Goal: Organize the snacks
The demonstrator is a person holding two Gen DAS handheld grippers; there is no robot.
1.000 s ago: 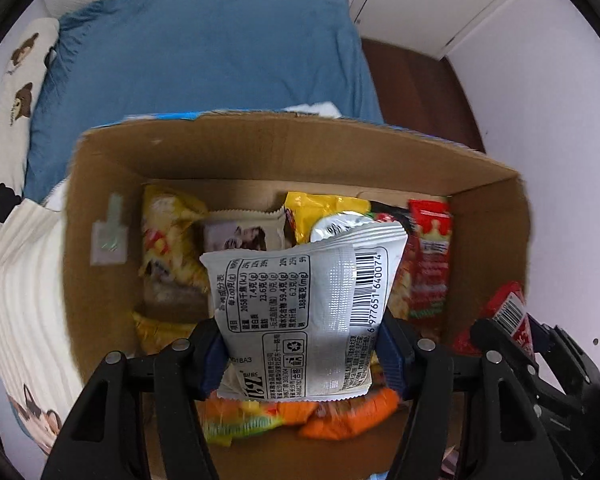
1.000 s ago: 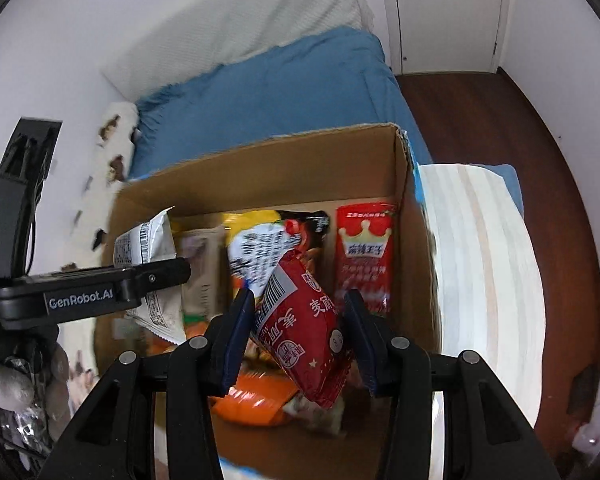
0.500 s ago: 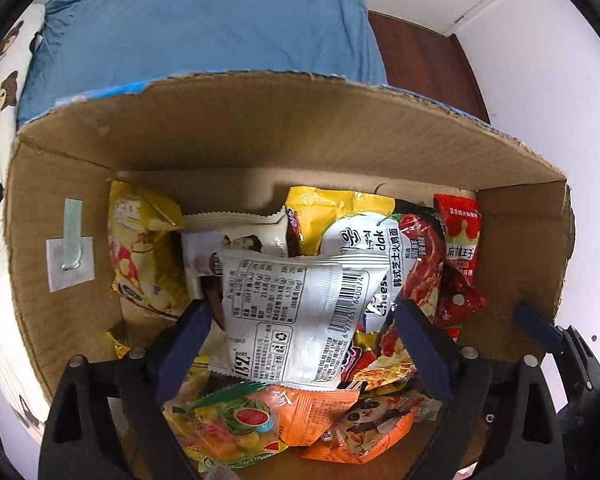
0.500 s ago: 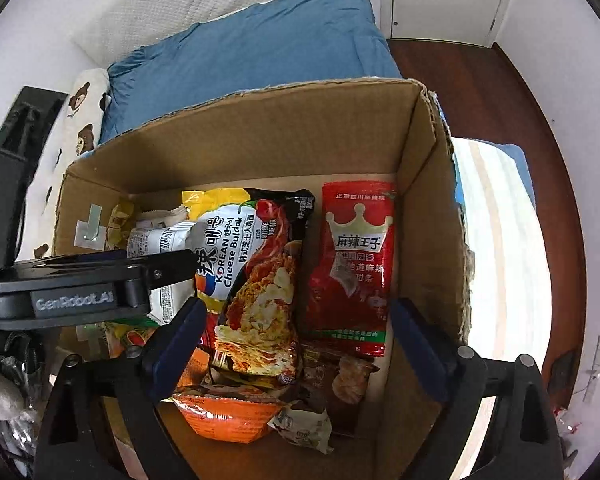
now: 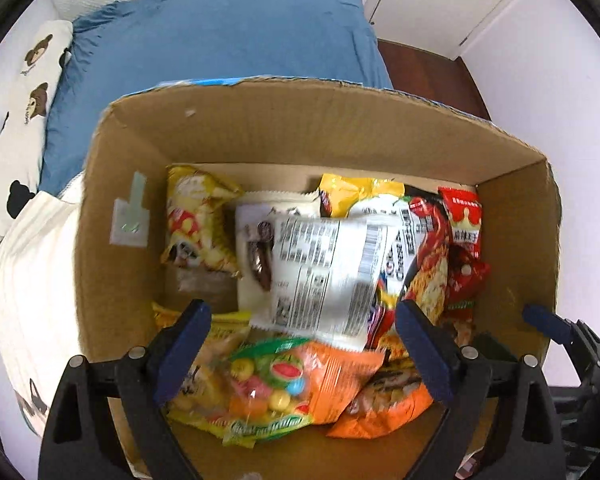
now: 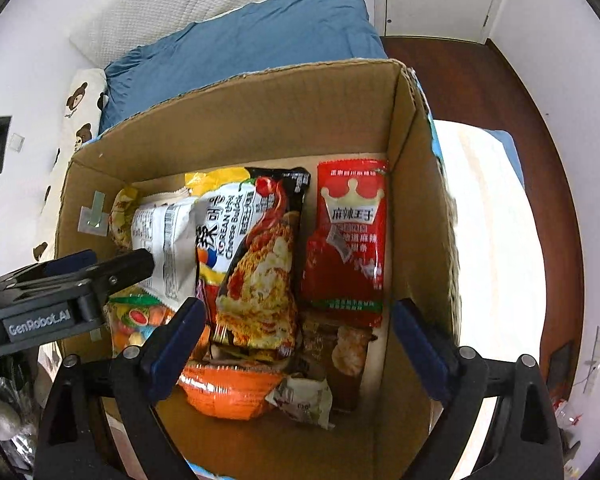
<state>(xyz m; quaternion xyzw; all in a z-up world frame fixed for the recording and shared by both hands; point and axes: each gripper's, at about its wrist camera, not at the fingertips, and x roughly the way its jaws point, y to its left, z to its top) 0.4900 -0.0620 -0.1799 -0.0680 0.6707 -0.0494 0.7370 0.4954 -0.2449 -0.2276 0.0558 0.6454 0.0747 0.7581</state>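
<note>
Left tongs (image 5: 302, 340) are standing wide apart over the near edge of the cardboard box (image 5: 308, 128), gripping nothing; the blue pads (image 5: 184, 344) are flanking the pile without touching the white packet (image 5: 324, 276)

White packet, label and barcode side up, is lying tilted on top of the other snacks in the middle of the box, overlapping the cheese noodle pack (image 6: 260, 264) on its right and another white wrapper (image 5: 260, 240) on its left; its image is blurring

Right tongs (image 6: 296, 344) are also gaping fully, empty, hovering above the near right part of the box; the left tongs' black body is showing at the left edge of the right wrist view

Red crown packet (image 6: 346, 240) is lying flat beside the noodle pack, against the right wall of the box. Yellow bag (image 5: 196, 220) is leaning in the far left corner. Candy bag (image 5: 268, 388) and orange bag (image 6: 230, 392) are sitting nearest the cameras, under the upper layer

Box is sitting with flaps up on a pale striped surface (image 6: 484, 240), in front of a blue bedcover (image 5: 220, 36)
</note>
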